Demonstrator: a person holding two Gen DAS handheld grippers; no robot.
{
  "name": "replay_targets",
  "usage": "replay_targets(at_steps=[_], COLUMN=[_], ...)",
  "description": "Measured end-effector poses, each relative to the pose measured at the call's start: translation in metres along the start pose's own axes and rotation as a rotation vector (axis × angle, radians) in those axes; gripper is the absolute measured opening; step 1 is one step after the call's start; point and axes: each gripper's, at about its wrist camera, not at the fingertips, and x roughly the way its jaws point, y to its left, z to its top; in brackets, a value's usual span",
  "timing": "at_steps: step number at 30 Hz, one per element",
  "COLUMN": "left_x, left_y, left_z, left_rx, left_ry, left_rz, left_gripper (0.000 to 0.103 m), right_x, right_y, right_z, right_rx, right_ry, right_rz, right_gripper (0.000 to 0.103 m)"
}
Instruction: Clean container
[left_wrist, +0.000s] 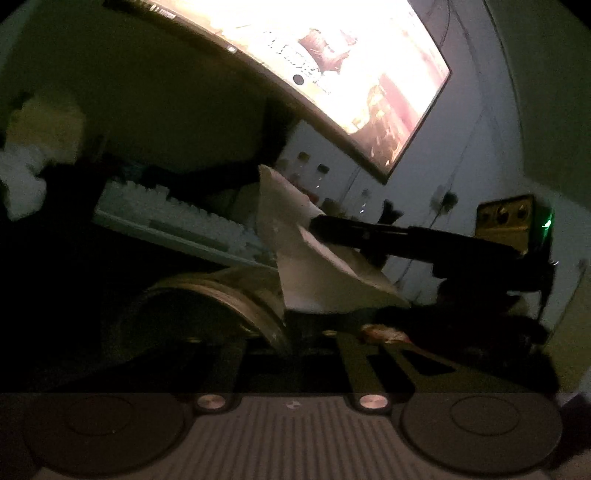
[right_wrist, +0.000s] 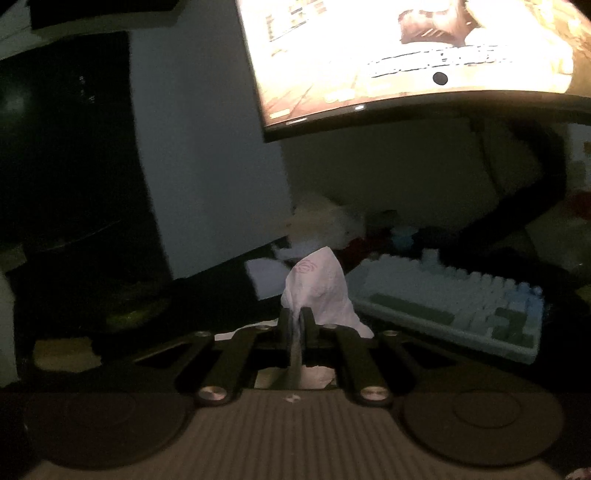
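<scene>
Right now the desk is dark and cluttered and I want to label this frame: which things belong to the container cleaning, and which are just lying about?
Job:
round clear glass container, at the left hand-held gripper
white paper tissue, pinched in the right hand-held gripper

Lying about:
pale green and white keyboard
lit curved monitor
small bottles by the wall

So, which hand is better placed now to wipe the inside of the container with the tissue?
Right. The right gripper is shut on the white tissue, held just above the container. The left gripper seems shut on the container's rim, so it only steadies it.
</scene>
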Motion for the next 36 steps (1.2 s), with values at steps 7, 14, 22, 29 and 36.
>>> replay_targets(at_steps=[7,14,22,29,36], left_x=[0.007,0.013,0.011,0.007,0.003], left_y=[-0.019,-0.008,-0.008,-0.001,0.006], left_z=[-0.025,-0.031,-0.029,-0.028,-0.027], left_rx=[0.245,0.261,0.260,0.242,0.229], left_ry=[0.048,0.079,0.082,0.074,0.068], left_rz=[0.152,0.205,0.262,0.246,0.235], left_gripper=[0.062,0.071,0.071,0.071,0.072], right_x=[0.019,0.031,0.044,0.058,0.058], right_y=[0.011,0.004,0.032,0.005,0.044], right_z=[-0.022,-0.021,-0.014,-0.008,-0.013], right_rx=[-0.011,-0.011,-0.083,-0.059,-0.082], right_ry=[0.059,0.061,0.136,0.127,0.102], right_rz=[-0.009,-0.050,0.068,-0.131,0.035], right_gripper=[0.006,0.006,0.007,0.007,0.007])
